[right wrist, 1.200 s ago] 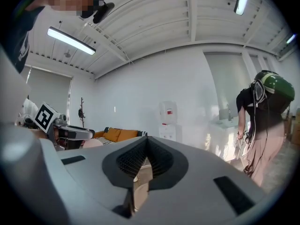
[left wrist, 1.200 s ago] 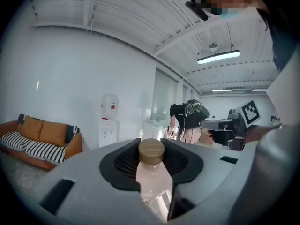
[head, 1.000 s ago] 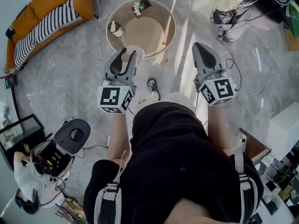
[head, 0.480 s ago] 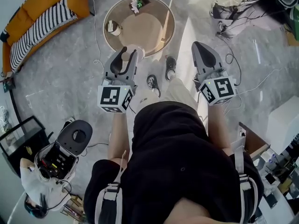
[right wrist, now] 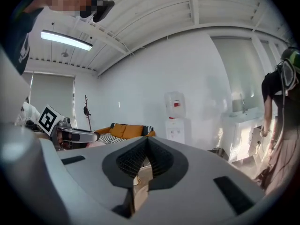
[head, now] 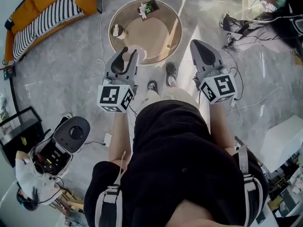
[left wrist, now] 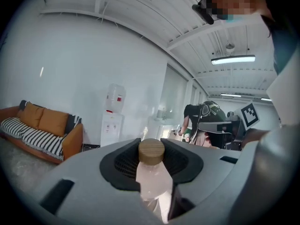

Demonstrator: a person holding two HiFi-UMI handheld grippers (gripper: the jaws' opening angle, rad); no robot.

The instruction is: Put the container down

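Left gripper view shows the left gripper clamped on the container, a pale wooden-capped bottle held in the air. The carrying step seems to be in hand; next, lower it onto the round table ahead and release. The right gripper is closed and empty.

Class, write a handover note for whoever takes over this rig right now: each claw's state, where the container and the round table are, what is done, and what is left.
Left claw: shut on the container, a pale bottle with a wooden cap, held up off any surface.
Right claw: shut with nothing in it, held level beside the left one.
Round table: on the floor ahead; in the head view the container overlaps its near edge.
Done: the container is in hand.
Left: lower it onto a surface, probably the table, then open the left claw and draw back.
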